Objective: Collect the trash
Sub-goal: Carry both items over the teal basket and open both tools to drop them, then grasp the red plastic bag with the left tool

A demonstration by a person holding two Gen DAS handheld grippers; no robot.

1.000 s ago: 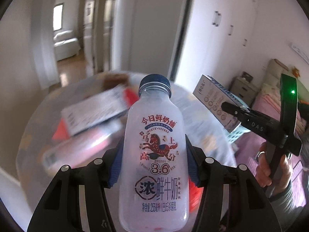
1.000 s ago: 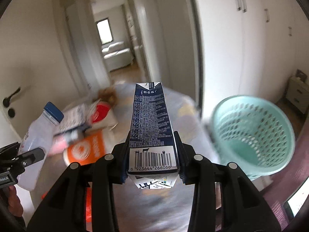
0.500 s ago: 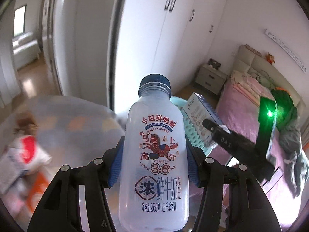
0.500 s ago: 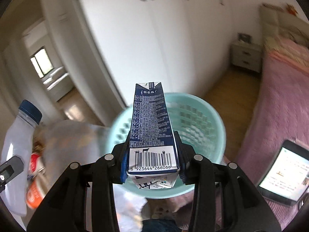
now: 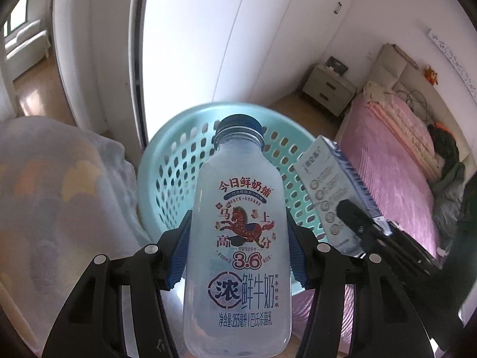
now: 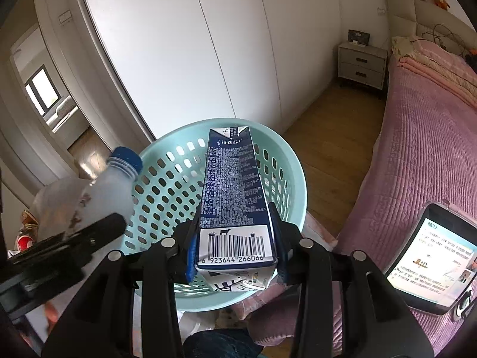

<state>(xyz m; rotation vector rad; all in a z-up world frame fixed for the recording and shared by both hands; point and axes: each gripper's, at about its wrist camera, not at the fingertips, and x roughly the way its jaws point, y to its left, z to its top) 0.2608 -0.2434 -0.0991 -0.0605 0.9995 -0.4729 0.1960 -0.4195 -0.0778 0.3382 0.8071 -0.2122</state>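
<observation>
- Holding the milk bottle [image 5: 238,238] tight, the left gripper [image 5: 237,253] is squeezing it with its blue pads [image 5: 178,256] on both sides, in the lower middle of the left wrist view.
- The right gripper [image 6: 235,250] is gripping the milk carton [image 6: 234,197] the same way, its jaws partly closed on the carton's sides, in the lower middle of the right wrist view.
- Both things are pointing toward the green basket [image 5: 167,161], which is sitting in the middle of each view, just behind the bottle and the carton.
- The basket [image 6: 298,197] is looking empty where I can see inside, and its mouth is wide.
- The carton is showing up at the right of the left wrist view [image 5: 331,191], so the two grippers are working close beside each other.
- I am thinking the step now is dropping both things into the basket.
- Doing it well means keeping each thing over the middle of the basket's mouth, not over its rim.
- Opening the jaws only when the thing is well inside the rim is the safe way, I think.
- Letting go one at a time is helping too, so the bottle and carton are not bumping and bouncing out.
- The bottle is round and smooth, so it may be rolling away if it is landing on the rim.
</observation>
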